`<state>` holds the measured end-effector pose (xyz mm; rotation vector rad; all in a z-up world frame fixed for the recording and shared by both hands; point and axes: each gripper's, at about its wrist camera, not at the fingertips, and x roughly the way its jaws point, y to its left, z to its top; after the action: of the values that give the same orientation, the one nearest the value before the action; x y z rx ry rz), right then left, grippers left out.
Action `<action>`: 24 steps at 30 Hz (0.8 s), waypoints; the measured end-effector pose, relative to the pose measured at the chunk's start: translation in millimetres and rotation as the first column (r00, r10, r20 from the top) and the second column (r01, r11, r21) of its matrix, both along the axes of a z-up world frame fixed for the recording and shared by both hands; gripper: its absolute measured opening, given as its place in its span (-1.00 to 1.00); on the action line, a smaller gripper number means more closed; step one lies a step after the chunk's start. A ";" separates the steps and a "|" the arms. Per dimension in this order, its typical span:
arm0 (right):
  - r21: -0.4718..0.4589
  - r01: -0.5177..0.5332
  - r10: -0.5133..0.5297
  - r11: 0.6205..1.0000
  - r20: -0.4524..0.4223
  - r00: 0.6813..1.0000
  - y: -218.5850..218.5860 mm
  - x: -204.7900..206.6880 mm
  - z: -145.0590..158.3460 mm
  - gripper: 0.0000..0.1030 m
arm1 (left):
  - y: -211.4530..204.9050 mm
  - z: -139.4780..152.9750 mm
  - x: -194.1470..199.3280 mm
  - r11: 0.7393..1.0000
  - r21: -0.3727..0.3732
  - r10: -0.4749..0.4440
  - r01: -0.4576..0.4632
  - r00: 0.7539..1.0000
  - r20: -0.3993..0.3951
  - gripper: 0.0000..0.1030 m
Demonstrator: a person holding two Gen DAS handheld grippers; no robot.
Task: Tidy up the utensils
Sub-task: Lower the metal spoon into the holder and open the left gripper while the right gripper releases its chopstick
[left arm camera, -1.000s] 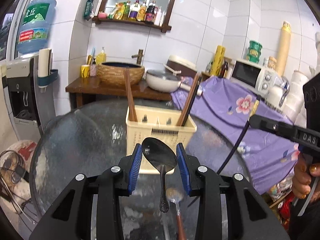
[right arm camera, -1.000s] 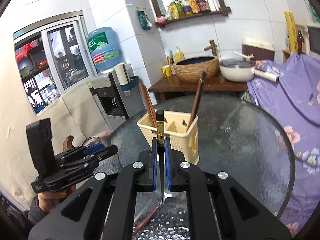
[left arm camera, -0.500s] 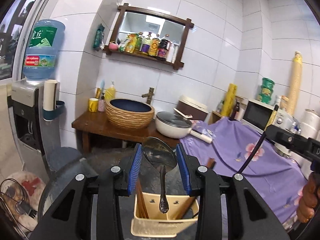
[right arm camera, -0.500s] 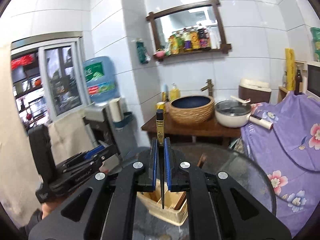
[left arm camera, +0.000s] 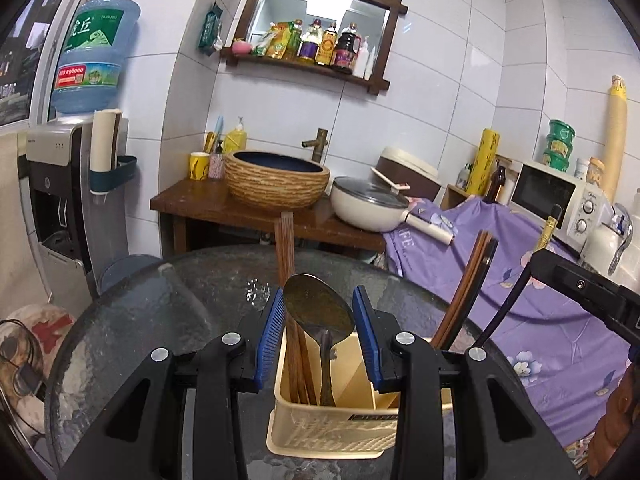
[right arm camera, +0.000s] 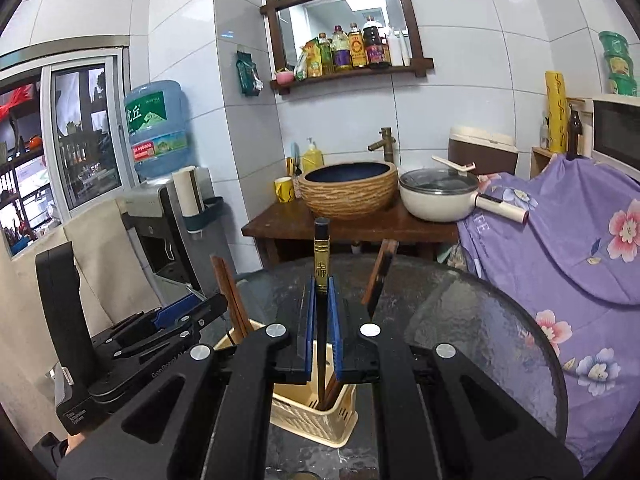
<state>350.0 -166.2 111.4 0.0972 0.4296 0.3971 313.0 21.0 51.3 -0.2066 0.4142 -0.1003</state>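
Standing upright: spoon [left arm camera: 318,312] bowl-up, chopstick [right arm camera: 321,280] vertical.

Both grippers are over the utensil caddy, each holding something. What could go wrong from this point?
1. The left gripper holds the metal spoon by its bowl, handle hanging into the beige caddy; that curved surface may slip or swing.
2. The right gripper lowers a black chopstick where wooden chopsticks already lean, so it might jam against them.
3. The caddy looks light on the glass table; a sideways push could tip it.
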 end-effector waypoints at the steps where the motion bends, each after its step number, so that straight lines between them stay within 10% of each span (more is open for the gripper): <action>1: -0.001 -0.001 0.001 1.000 -0.007 1.000 0.3 0.6 -3.8 -0.85 | -0.7 -3.0 0.2 1.000 0.002 -0.004 0.004 1.000 -0.005 -0.33; 24: 0.031 0.039 -0.038 0.999 -0.059 0.998 -11.9 8.8 -29.2 -0.85 | -13.2 -37.0 8.6 0.995 0.098 -0.024 0.030 0.998 -0.060 -0.32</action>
<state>358.8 -178.1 82.2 0.1486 0.4784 0.3640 321.5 7.9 14.4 -0.1066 0.4793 -0.1003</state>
